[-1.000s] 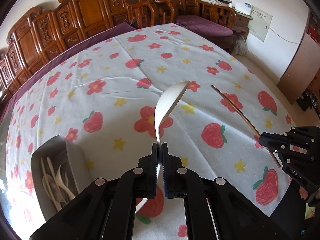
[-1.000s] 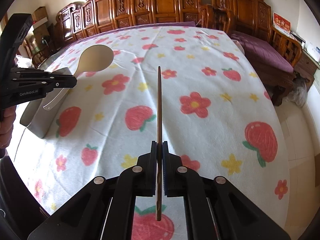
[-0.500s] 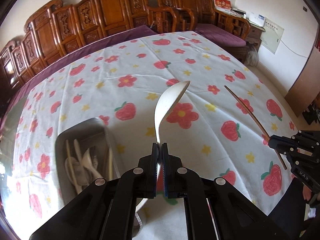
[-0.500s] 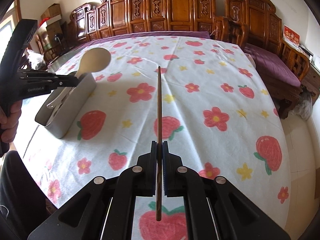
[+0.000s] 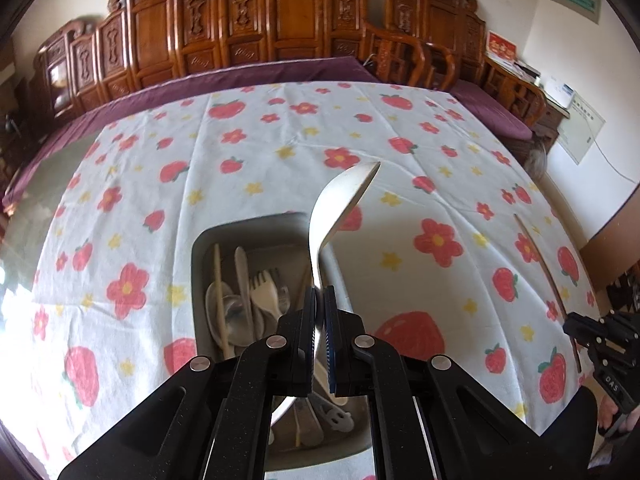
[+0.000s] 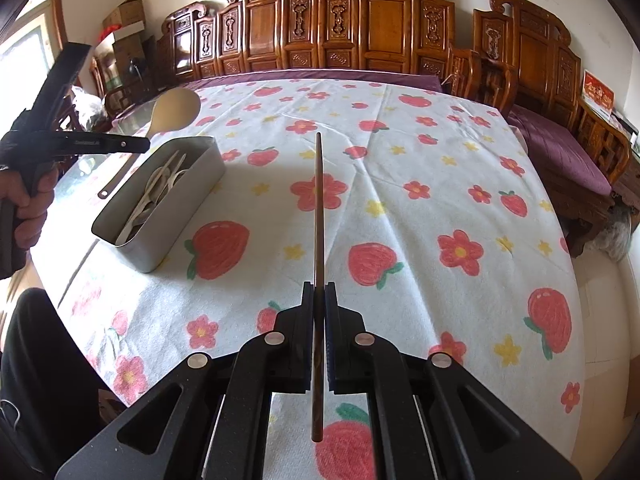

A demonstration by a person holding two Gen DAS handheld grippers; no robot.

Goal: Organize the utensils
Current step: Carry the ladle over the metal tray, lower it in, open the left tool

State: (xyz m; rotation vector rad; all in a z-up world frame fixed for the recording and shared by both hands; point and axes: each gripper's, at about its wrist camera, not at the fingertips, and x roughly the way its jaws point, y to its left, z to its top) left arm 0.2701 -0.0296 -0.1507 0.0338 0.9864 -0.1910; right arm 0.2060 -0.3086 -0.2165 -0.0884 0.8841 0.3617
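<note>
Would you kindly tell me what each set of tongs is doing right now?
Left tongs: closed on the spoon.
Right tongs: closed on the chopstick.

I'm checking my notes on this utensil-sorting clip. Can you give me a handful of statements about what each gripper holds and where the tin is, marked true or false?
1. The left gripper is shut on a pale spoon. True.
2. The right gripper holds a fork. False: it clamps a brown chopstick.
3. The metal tin already holds utensils. True.
4. The spoon lies inside the tin. False: it is held above it.
5. The tablecloth is plain white. False: it has strawberries and flowers.
</note>
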